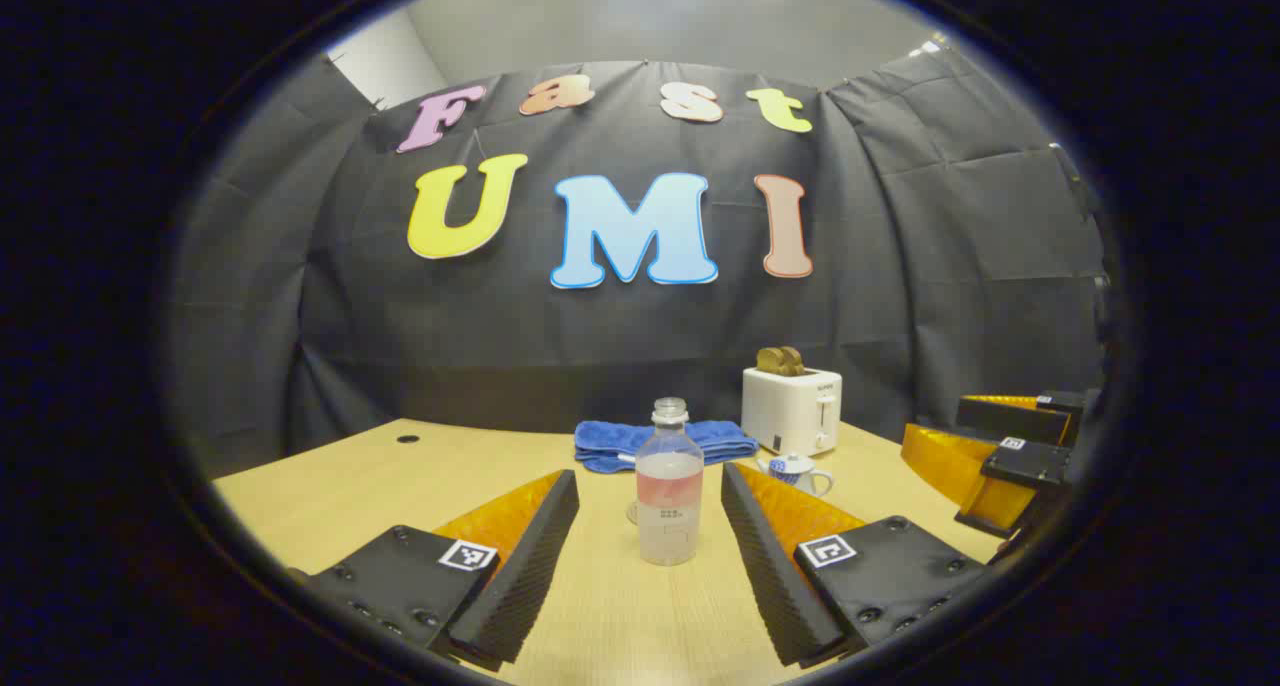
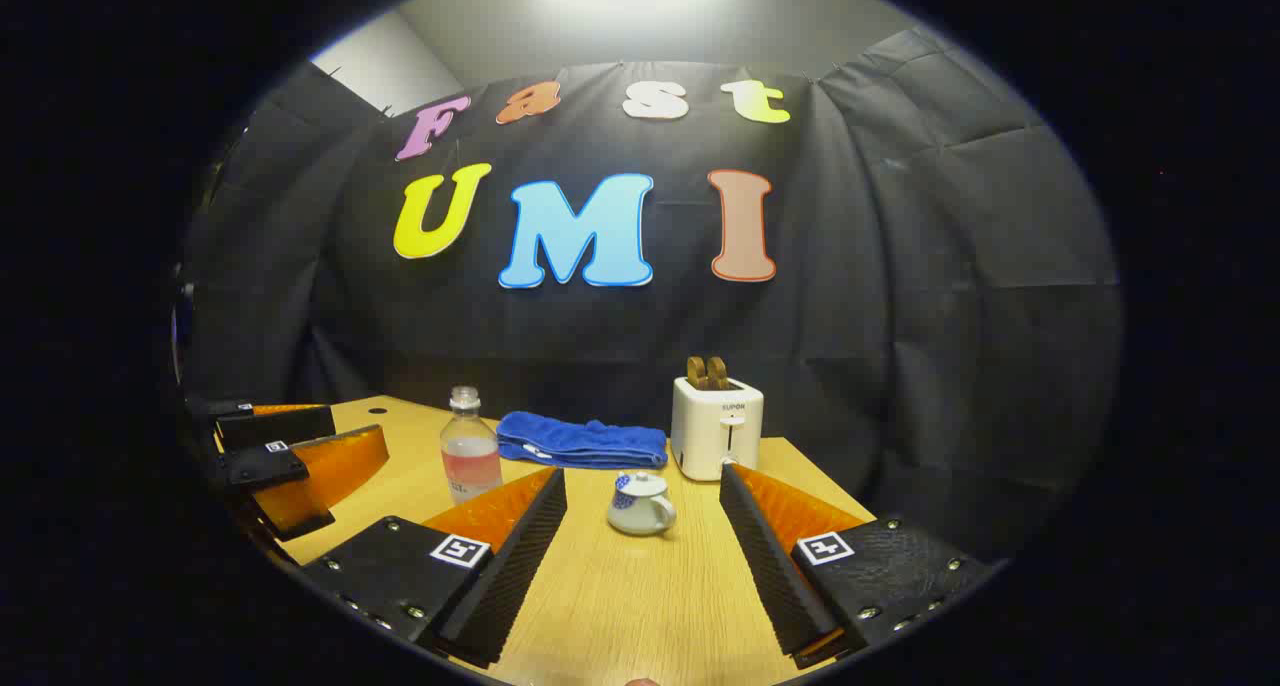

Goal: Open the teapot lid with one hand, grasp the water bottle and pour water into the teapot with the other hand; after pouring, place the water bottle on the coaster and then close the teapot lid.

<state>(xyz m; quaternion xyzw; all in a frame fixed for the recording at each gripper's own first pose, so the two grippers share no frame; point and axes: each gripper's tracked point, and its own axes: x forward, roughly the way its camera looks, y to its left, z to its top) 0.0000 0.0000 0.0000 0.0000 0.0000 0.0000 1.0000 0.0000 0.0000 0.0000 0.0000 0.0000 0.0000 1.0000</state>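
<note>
- Water bottle stands upright on the wooden table, cap off as far as I can tell, with clear water filling most of it and a pale label band around the middle.
- In the left gripper view the bottle sits dead centre between that gripper's two fingers, a bit ahead of the tips, and nothing touches it.
- There's something small and see-through just behind the bottle's base on its left, can't tell what it is.
- Teapot is a little white one with blue pattern, lid still on, so no seeing inside it. It sits on the table in front of the toaster.
- Toaster is white, at the back of the table, with two brown slices poking out of the slots.
- Folded blue towel lies at the back, between bottle and toaster.
- Left gripper: jaws wide apart, holding nothing, fingers low over the tabletop on either side of the bottle's line.
- Right gripper: jaws also spread wide, empty, with the teapot sitting ahead between the fingertips, not touched.
- Each gripper also shows up off to the side in the other one's view, well apart from each other.
</note>
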